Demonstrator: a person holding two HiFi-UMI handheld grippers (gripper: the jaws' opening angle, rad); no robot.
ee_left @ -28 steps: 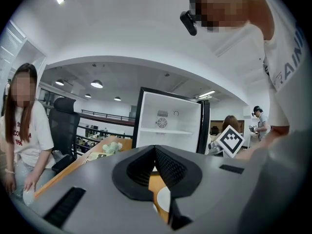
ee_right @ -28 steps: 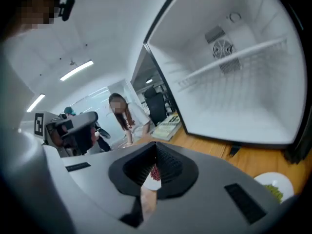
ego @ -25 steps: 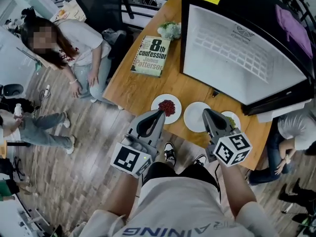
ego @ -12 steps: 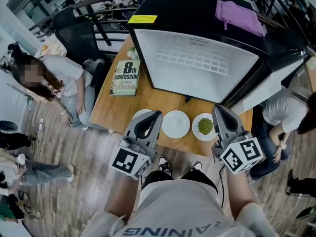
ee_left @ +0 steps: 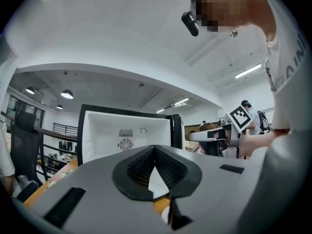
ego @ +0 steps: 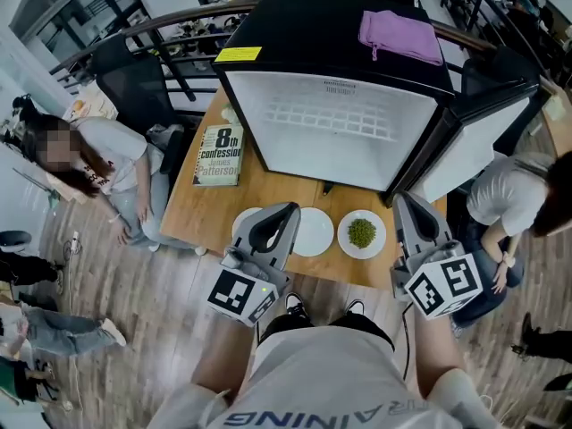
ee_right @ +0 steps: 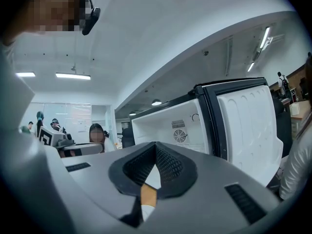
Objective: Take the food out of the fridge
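Note:
A black mini fridge [ego: 335, 128] stands on the wooden table [ego: 201, 204] with its door [ego: 478, 146] swung open to the right. Its white inside [ee_left: 124, 133] looks bare. In front of it lie three white plates: one half hidden behind my left gripper [ego: 241, 224], a bare middle one [ego: 315, 232], and one with green food [ego: 362, 232]. My left gripper [ego: 286, 211] hovers over the table's near edge, shut and holding nothing. My right gripper [ego: 401, 200] hangs just right of the green plate, shut and holding nothing. Both point level at the fridge.
A paperback book [ego: 219, 155] lies at the table's left. A purple cloth [ego: 399, 34] sits on the fridge top. One person sits on the floor at the left [ego: 107, 164], another crouches right of the door [ego: 500, 204]. A black chair [ego: 134, 79] stands behind the table.
Both grippers have risen and drawn back from the plates toward the table's near edge. The view has tilted up, so the whole open fridge now shows. The red-food plate is now mostly hidden.

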